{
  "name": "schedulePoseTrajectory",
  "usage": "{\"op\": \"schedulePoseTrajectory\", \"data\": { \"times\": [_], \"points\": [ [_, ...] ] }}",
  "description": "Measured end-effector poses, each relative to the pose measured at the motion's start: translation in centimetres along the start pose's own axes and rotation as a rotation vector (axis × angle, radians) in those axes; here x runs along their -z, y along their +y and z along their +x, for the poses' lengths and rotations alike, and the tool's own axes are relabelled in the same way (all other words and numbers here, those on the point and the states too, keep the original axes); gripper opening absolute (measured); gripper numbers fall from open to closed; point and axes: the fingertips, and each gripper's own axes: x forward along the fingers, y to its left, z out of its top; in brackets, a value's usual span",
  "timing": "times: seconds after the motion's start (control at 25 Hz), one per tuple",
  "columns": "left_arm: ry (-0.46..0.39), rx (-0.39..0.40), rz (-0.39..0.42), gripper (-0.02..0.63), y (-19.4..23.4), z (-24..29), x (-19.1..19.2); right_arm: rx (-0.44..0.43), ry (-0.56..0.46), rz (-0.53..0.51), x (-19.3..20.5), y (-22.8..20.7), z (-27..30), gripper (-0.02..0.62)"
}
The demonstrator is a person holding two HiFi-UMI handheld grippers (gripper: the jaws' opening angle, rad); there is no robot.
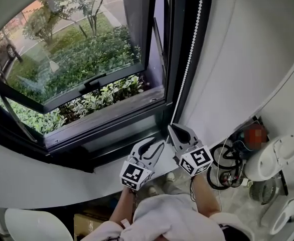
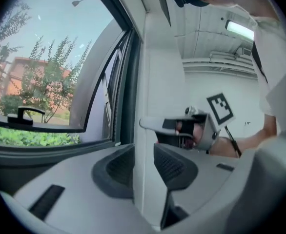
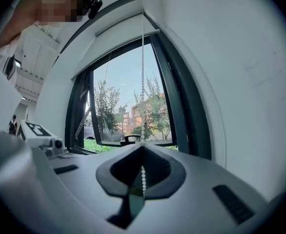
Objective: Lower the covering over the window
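A white bead chain [image 1: 189, 59] hangs down the dark window frame [image 1: 173, 44] at the right of the window. My right gripper [image 1: 173, 127] is shut on the chain's lower end. In the right gripper view the chain [image 3: 143, 82] runs up from between the closed jaws of that gripper [image 3: 143, 152]. My left gripper [image 1: 155, 145] sits just left of it and lower, open, with nothing between its fingers. The left gripper view shows its gap [image 2: 144, 155] facing the white wall, with the right gripper [image 2: 192, 130] beyond. No blind fabric shows over the glass.
The window sash [image 1: 94, 82] is tilted open outward, with shrubs outside. A white sill [image 1: 61, 179] runs below. At the right on the floor lie black cables [image 1: 227, 167] and a white appliance [image 1: 277, 157]. A white rounded object [image 1: 31, 225] is at lower left.
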Motion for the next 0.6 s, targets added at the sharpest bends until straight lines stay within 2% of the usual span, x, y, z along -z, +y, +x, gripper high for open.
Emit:
{"op": "schedulePoseTrajectory", "data": {
  "times": [0.24,0.4,0.6],
  "points": [
    [-0.105,0.015,0.067,0.110,-0.2,0.5,-4.9,-0.008,0.068,0.029,3.3,0.2,0.1,-0.005],
    [-0.162,0.011,0.096,0.103,0.0,1.0,-6.7,-0.010,0.098,0.040,4.9,0.3,0.0,-0.005],
    [-0.188,0.021,0.103,0.100,0.2,2.0,-8.7,-0.007,0.102,0.046,5.5,0.0,-0.1,-0.005]
  ]
}}
